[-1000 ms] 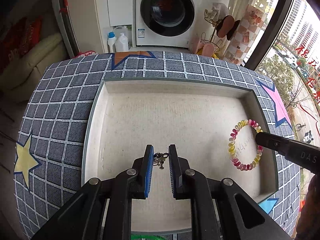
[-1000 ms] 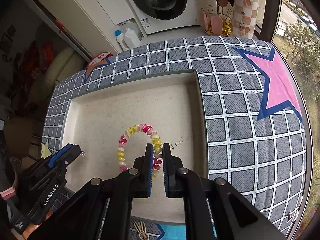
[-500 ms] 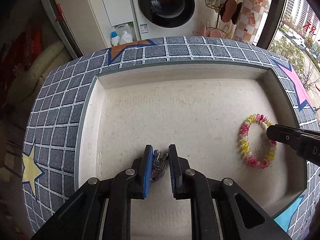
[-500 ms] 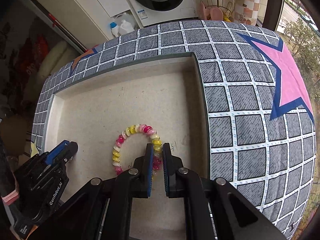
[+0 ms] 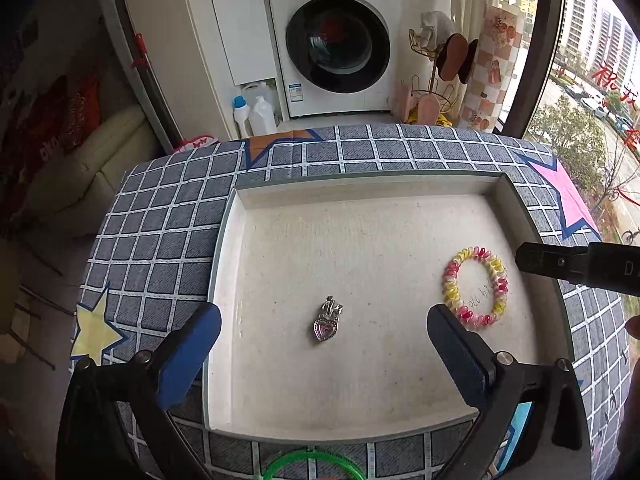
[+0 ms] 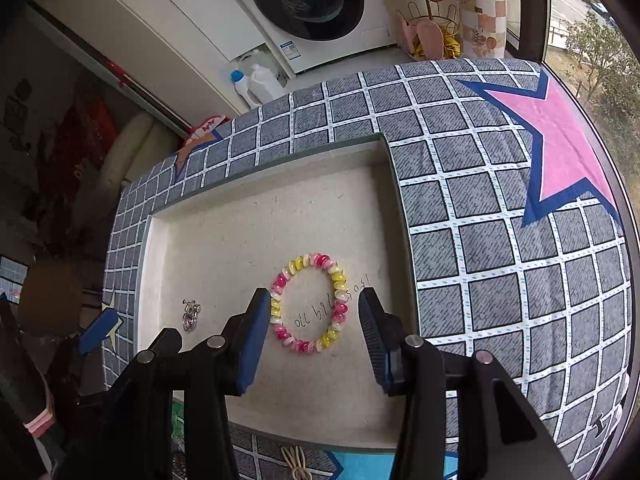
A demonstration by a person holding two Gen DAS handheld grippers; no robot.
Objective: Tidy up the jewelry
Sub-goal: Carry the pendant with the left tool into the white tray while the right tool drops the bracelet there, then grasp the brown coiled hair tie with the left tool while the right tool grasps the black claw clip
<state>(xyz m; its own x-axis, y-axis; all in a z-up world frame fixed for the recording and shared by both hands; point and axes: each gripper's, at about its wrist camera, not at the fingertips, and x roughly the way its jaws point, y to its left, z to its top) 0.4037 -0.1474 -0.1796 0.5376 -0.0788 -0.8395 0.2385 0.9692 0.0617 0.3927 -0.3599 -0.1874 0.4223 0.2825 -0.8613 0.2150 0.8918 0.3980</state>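
Both grippers released over the tray, jewelry lying loose inside.

Left gripper (image 5: pixel 322 340) jaws just opened wide, heart pendant (image 5: pixel 326 322) on the tray (image 5: pixel 360 188) floor between them, untouched. Right gripper (image 6: pixel 312 330) jaws just parted, not pressing on the pink-yellow bead bracelet (image 6: pixel 310 303), which lies flat around illegible handwriting (image 6: pixel 320 314). Checked tablecloth (image 6: pixel 500 240) under the tray. Washing machine (image 5: pixel 336 36) behind, its brand print unreadable.

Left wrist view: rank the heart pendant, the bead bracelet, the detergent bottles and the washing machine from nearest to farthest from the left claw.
1. Heart pendant: on the tray floor, between the open left claw's fingers.
2. Bead bracelet: in the tray, to the right.
3. Detergent bottles: on the floor beyond the table, left of centre.
4. Washing machine: behind the bottles, top centre.
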